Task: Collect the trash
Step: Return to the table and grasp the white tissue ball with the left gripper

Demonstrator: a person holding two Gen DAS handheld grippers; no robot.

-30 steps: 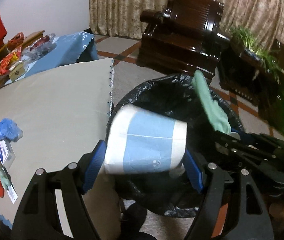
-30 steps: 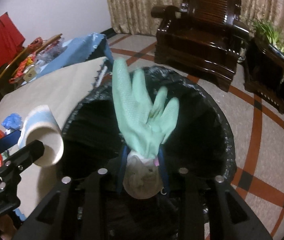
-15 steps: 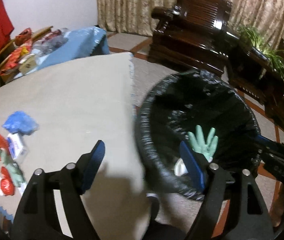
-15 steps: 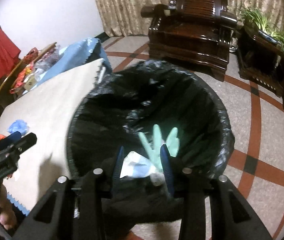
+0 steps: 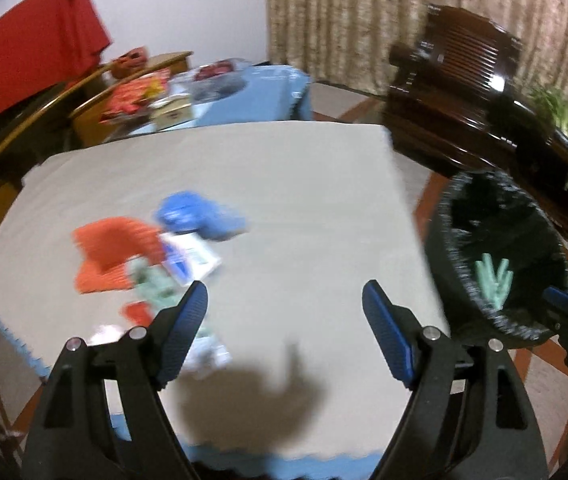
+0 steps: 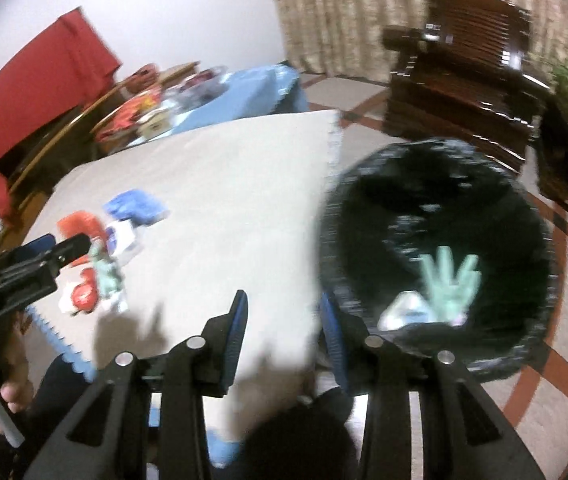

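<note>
Right, both your grippers are empty. Your left gripper (image 5: 284, 312) has its blue-padded jaws spread wide over bare cloth, nothing between them, and that spread looks sized for the bulkier pieces ahead. Your right gripper (image 6: 284, 320) stands about half open, also holding nothing, straddling the table edge with the bin at its one o'clock.

Now the trash. In the left wrist view the remaining pile (image 5: 151, 256) sits at ten o'clock from your left jaws, bunched together near the table's left side. There's an orange ridged piece (image 5: 115, 252), crinkled like a wrapper or a knit, a soft blue crumpled wad (image 5: 199, 216), a flat white-and-blue carton (image 5: 189, 260), and a pale green glove (image 5: 151, 288) lying limp among them. Motion blur smears the details, so I can't tell what overlaps what.

The tablecloth (image 5: 284, 184) is matte beige fabric with a blue scalloped trim. The bin (image 6: 436, 252) stands on the floor just beside the table's right edge, handy for short drops. Its black liner is glossy and wrinkled at the rim, and another green glove (image 6: 450, 280) lies fingers-up at the bottom beside a pale crumpled piece (image 6: 404, 312).
</note>
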